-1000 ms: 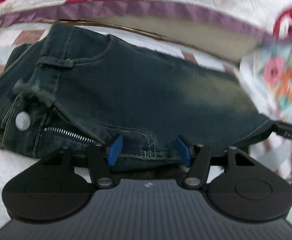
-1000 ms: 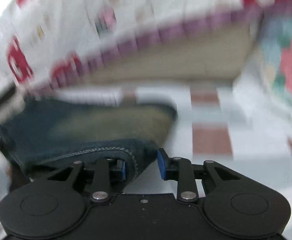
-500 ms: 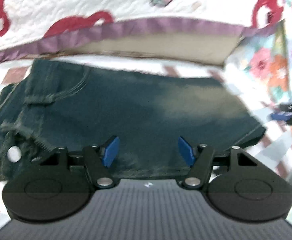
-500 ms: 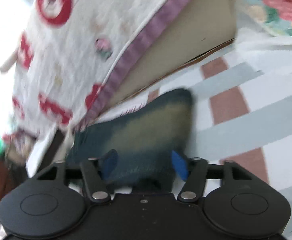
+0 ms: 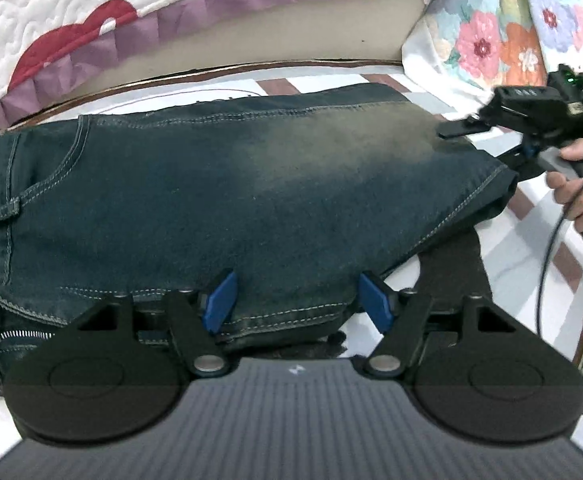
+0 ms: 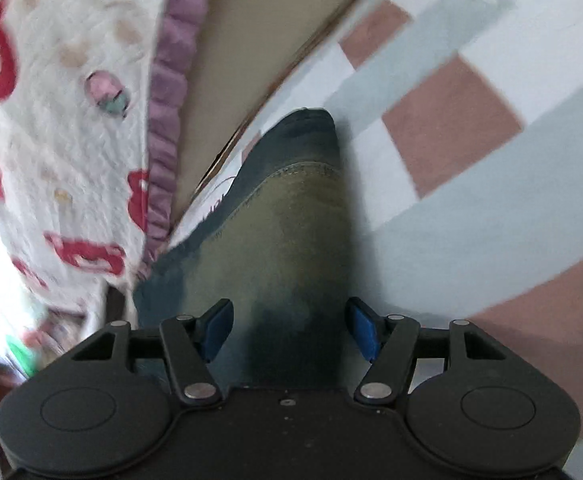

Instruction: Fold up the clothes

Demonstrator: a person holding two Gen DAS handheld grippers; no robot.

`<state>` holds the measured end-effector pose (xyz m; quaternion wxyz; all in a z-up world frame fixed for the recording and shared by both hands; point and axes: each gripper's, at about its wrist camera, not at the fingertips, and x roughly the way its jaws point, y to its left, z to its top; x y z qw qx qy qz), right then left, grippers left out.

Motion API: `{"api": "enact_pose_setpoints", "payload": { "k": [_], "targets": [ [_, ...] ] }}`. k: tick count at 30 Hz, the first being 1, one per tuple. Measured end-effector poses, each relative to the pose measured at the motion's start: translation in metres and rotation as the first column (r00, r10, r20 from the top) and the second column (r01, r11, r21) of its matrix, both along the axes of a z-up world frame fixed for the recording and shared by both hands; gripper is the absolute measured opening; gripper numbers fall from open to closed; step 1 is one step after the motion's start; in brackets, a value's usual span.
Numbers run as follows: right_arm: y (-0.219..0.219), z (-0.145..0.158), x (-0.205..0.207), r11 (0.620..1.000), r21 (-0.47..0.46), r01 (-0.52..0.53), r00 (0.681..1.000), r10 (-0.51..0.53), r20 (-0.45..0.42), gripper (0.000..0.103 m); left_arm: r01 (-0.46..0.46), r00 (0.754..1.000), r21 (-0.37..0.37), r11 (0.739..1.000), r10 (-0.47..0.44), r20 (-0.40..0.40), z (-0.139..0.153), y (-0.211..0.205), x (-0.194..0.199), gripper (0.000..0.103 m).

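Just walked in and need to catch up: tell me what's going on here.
A person with a gripper in each hand is folding dark jeans on a checked sheet. The left gripper is opening over the near edge; the right gripper is open over the end. Neither pinches the jeans.

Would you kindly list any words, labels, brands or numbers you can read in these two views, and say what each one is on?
No text can be read.
A small pale logo mark on the left gripper body: too small to read.
Pale markings on the right gripper housing: blurred.
Red shapes on the white quilt: cropped, unreadable.
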<state>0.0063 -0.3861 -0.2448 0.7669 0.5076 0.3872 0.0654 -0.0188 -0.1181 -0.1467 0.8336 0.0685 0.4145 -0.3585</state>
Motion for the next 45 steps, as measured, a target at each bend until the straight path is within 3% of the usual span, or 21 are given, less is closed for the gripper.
{"api": "enact_pose_setpoints", "payload": {
  "k": [2, 3, 4, 5, 6, 9, 11, 12, 14, 17, 21, 26, 29, 33, 35, 37, 38, 42, 45],
  "targets": [
    [0.011, 0.008, 0.013, 1.0, 0.017, -0.01, 1.0, 0.01, 0.004, 0.069, -0.012, 1.0, -0.019, 1.0, 0.013, 0.001, 0.001, 0.004, 0.002, 0.067],
    [0.019, 0.021, 0.019, 0.999, -0.014, -0.035, 0.999, 0.036, 0.038, 0.063, -0.02, 1.0, -0.029, 0.999, 0.02, 0.009, 0.003, 0.007, 0.003, 0.067],
    [0.026, 0.034, 0.025, 0.997, -0.045, -0.059, 0.996, 0.062, 0.07, 0.048, -0.028, 0.999, -0.038, 0.999, 0.029, 0.018, 0.005, 0.01, 0.004, 0.067],
    [0.031, 0.048, 0.027, 0.996, -0.063, -0.068, 0.991, 0.075, 0.11, 0.041, -0.038, 0.999, -0.051, 0.998, 0.04, 0.026, 0.007, 0.013, 0.006, 0.067],
    [0.031, 0.062, 0.027, 0.995, -0.068, -0.07, 0.985, 0.08, 0.156, 0.02, -0.051, 0.998, -0.07, 0.996, 0.053, 0.033, 0.01, 0.016, 0.007, 0.067],
    [0.033, 0.09, 0.021, 0.989, -0.121, -0.087, 0.96, 0.116, 0.257, 0.016, -0.069, 0.998, -0.113, 0.991, 0.07, 0.006, 0.011, 0.019, 0.012, 0.067],
    [0.038, 0.094, 0.022, 0.969, -0.221, -0.106, 0.964, 0.154, 0.216, 0.015, -0.059, 0.998, -0.101, 0.993, 0.057, -0.02, 0.006, 0.015, 0.012, 0.067],
    [0.039, 0.09, 0.024, 0.957, -0.267, -0.112, 0.97, 0.164, 0.178, 0.015, -0.038, 0.999, -0.051, 0.998, 0.037, -0.01, 0.001, 0.009, 0.01, 0.067],
    [0.036, 0.077, 0.023, 0.954, -0.28, -0.11, 0.98, 0.151, 0.128, 0.015, -0.002, 1.0, 0.044, 0.999, 0.001, 0.022, -0.005, -0.001, 0.005, 0.067],
    [0.031, 0.06, 0.019, 0.963, -0.256, -0.087, 0.988, 0.117, 0.105, 0.015, 0.003, 0.999, 0.06, 0.998, -0.005, 0.032, -0.004, -0.002, 0.004, 0.068],
    [0.022, 0.047, 0.014, 0.98, -0.191, -0.059, 0.992, 0.08, 0.102, 0.021, 0.002, 1.0, 0.06, 0.998, -0.003, 0.024, -0.004, -0.002, 0.004, 0.068],
    [0.037, 0.054, 0.01, 0.949, -0.306, -0.082, 0.992, 0.107, 0.065, 0.034, -0.026, 0.999, 0.062, 0.998, 0.024, 0.041, 0.002, 0.003, 0.004, 0.068],
    [0.039, 0.046, 0.011, 0.933, -0.346, -0.1, 0.991, 0.123, 0.045, 0.039, -0.132, 0.991, 0.006, 0.991, 0.131, 0.036, 0.007, 0.026, 0.012, 0.068],
    [0.034, 0.033, 0.013, 0.927, -0.366, -0.083, 0.996, 0.088, -0.003, 0.072, -0.288, 0.957, -0.063, 0.956, 0.289, 0.003, 0.009, 0.059, 0.031, 0.068],
    [0.031, 0.026, 0.012, 0.942, -0.331, -0.061, 0.998, 0.065, 0.002, 0.071, -0.31, 0.95, -0.042, 0.95, 0.311, 0.023, 0.007, 0.062, 0.034, 0.068],
    [0.031, 0.025, 0.009, 0.962, -0.271, -0.039, 0.997, 0.056, 0.056, 0.025, -0.325, 0.944, -0.008, 0.946, 0.325, 0.059, 0.006, 0.06, 0.034, 0.068],
    [0.032, 0.03, 0.008, 0.967, -0.253, -0.031, 0.994, 0.057, 0.093, 0.017, -0.315, 0.946, 0.018, 0.949, 0.312, 0.091, 0.006, 0.054, 0.031, 0.068],
    [0.033, 0.066, 0.009, 0.99, -0.139, 0.001, 0.973, 0.031, 0.228, 0.013, -0.188, 0.978, -0.058, 0.98, 0.193, 0.078, 0.012, 0.03, 0.02, 0.062],
    [0.042, 0.107, 0.013, 0.995, -0.101, -0.01, 0.936, 0.045, 0.348, 0.013, -0.143, 0.985, -0.06, 0.988, 0.148, 0.09, 0.018, 0.006, 0.013, 0.043]
  ]
}}
